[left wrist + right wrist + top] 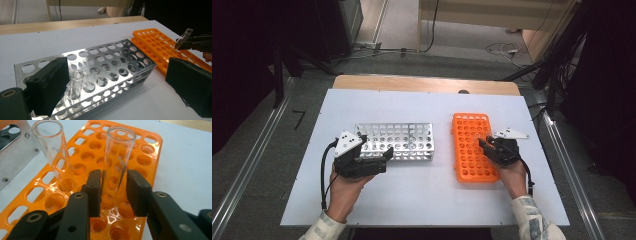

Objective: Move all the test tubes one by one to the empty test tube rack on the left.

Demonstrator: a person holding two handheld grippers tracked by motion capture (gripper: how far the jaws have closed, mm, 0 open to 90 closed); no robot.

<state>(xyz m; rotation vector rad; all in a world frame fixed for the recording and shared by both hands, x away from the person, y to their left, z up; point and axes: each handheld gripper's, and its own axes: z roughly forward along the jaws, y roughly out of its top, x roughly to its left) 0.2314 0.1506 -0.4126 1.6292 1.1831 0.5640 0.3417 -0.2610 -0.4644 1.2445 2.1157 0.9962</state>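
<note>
On the white table (422,200), the right gripper (113,192) has its jaws closed around the lower part of a clear glass tube (117,167) held over the orange rack (147,157), with a second tube (53,152) standing tilted in one of that rack's holes just beside it. The left gripper (117,85) sits with its jaws spread wide and holding nothing (one pad in front of the metal rack (105,67), the other off its end), and a single glass tube (76,85) stands upright in a near hole of that metal rack
</note>
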